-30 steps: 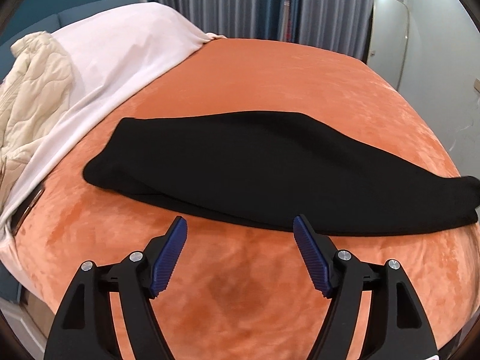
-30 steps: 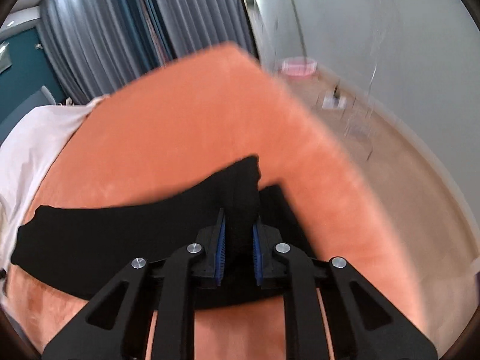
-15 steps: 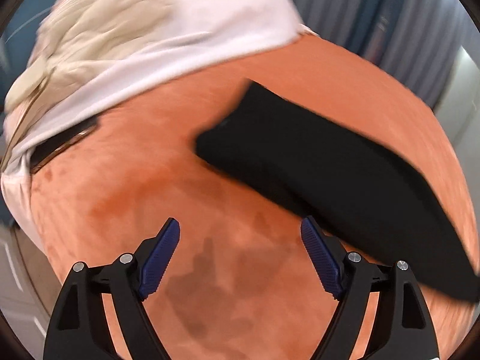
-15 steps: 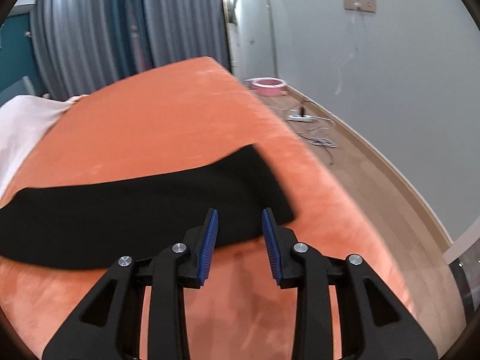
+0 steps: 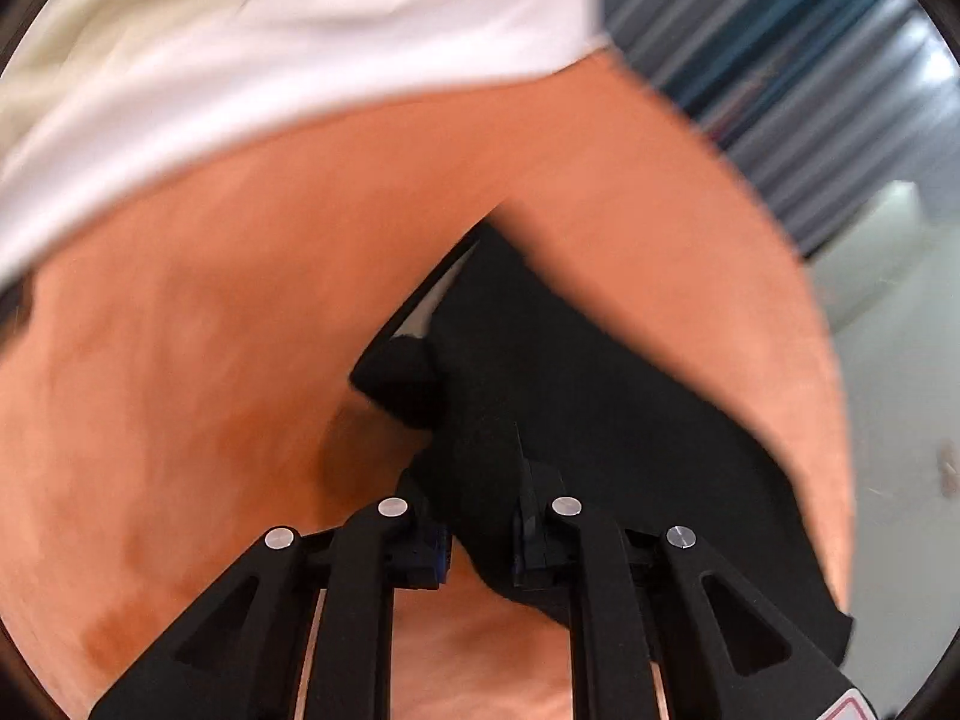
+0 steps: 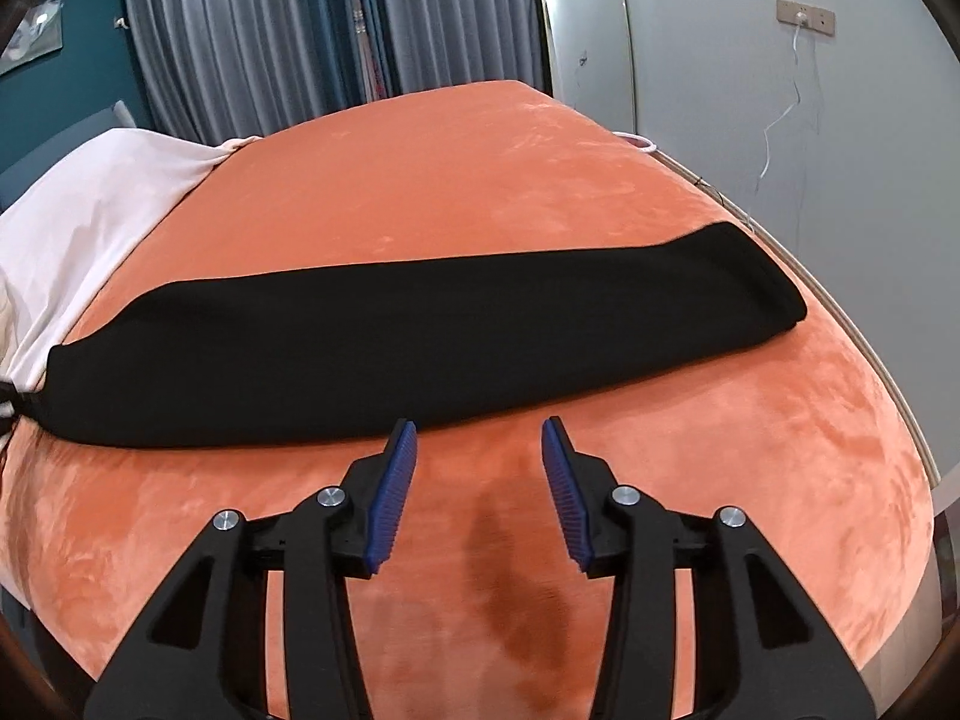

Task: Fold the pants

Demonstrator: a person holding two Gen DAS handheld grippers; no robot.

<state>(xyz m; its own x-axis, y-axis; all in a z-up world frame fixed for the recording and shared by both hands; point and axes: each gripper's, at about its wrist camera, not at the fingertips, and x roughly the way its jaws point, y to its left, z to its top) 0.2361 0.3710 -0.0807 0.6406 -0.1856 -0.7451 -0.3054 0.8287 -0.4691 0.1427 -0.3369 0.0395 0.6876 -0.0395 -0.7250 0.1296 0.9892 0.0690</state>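
Observation:
Black pants (image 6: 408,336) lie folded lengthwise in a long strip across the orange bed (image 6: 480,180). In the left wrist view my left gripper (image 5: 480,531) is shut on the left end of the pants (image 5: 570,396), with black cloth bunched between its jaws and a bit of pale lining showing; this view is blurred. My right gripper (image 6: 480,474) is open and empty, just in front of the near edge of the strip, near its middle.
A white sheet (image 6: 90,210) and a cream quilted item (image 5: 108,18) cover the bed's left end. Grey and blue curtains (image 6: 300,30) hang behind. A tall mirror (image 6: 588,30), wall socket (image 6: 804,15) and cable are to the right. The bed's right edge drops to wooden floor.
My left gripper moved to the left end of the pants and shut on it. My right gripper let go of the right end, opened wide and drew back toward the middle.

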